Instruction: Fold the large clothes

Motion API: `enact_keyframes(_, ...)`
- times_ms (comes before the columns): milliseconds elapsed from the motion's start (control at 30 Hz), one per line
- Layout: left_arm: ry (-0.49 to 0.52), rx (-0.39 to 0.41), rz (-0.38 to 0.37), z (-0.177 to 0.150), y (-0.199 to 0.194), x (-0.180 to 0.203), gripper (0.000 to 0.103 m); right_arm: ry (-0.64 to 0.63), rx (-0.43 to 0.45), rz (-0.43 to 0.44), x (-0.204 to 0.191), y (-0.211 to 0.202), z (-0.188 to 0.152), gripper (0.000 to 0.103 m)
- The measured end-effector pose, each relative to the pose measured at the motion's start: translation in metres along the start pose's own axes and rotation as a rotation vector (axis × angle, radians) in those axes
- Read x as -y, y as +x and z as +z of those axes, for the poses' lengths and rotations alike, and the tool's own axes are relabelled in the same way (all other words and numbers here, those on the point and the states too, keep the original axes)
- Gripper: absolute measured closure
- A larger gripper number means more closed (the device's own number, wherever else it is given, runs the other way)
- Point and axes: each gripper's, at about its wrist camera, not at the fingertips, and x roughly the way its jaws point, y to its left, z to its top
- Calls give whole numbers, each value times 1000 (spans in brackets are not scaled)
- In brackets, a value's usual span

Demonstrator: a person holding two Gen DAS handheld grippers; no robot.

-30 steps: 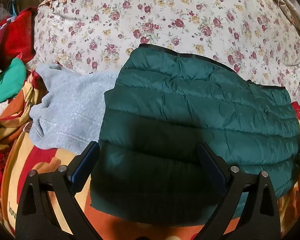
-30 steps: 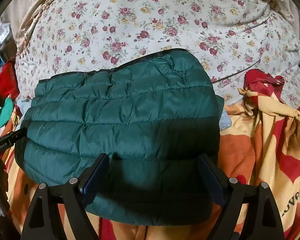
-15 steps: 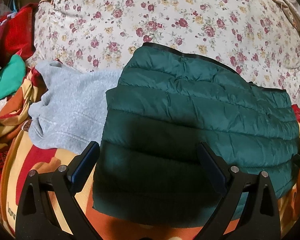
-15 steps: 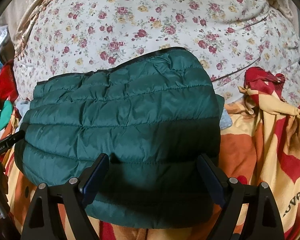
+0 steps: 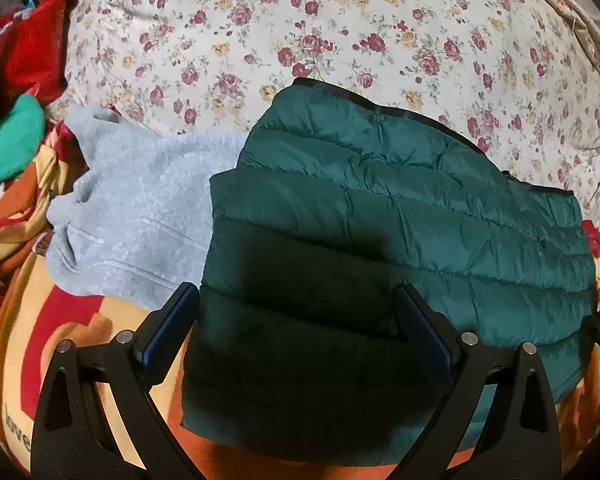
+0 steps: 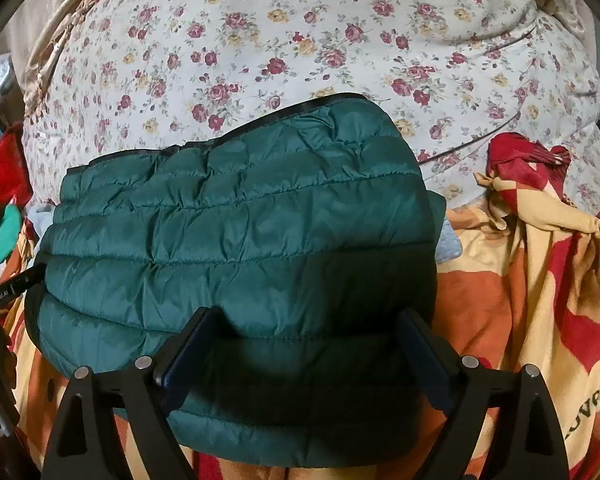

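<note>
A dark green quilted puffer jacket [image 5: 400,240] lies folded into a compact rectangle on the bed, its black-trimmed edge at the far side. It also fills the middle of the right wrist view [image 6: 240,248]. My left gripper [image 5: 298,320] is open and empty, hovering over the jacket's near left part. My right gripper [image 6: 306,340] is open and empty over the jacket's near right part. Neither touches the fabric as far as I can tell.
A grey fleece garment [image 5: 140,216] lies left of the jacket, partly under it. A floral quilt [image 5: 340,32] covers the far side. An orange, red and yellow blanket [image 6: 540,280] lies beneath and to the right. Red and green clothes [image 5: 12,92] pile at far left.
Both grippers have drawn back and up slightly, so the jacket sits a little lower in both views. The jacket itself has not moved. Both grippers stay open.
</note>
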Motion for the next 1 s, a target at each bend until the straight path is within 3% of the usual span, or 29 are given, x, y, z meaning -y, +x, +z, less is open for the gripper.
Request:
enact_keyframes(567, -59, -47, -70, 6, 16, -17, 5, 30, -14, -17, 16, 11, 6, 5)
enact_keyframes(633, -84, -64, -105, 7, 21, -23, 4, 28, -22, -21, 17, 15, 7, 0)
enact_keyframes(767, -157, -96, -203, 8, 33, -36, 2, 45, -39, 0, 24, 27, 11, 0)
enact_keyframes(1000, -215, -126, -316, 8, 48, -52, 0, 153, -87, 128, 46, 52, 16, 0)
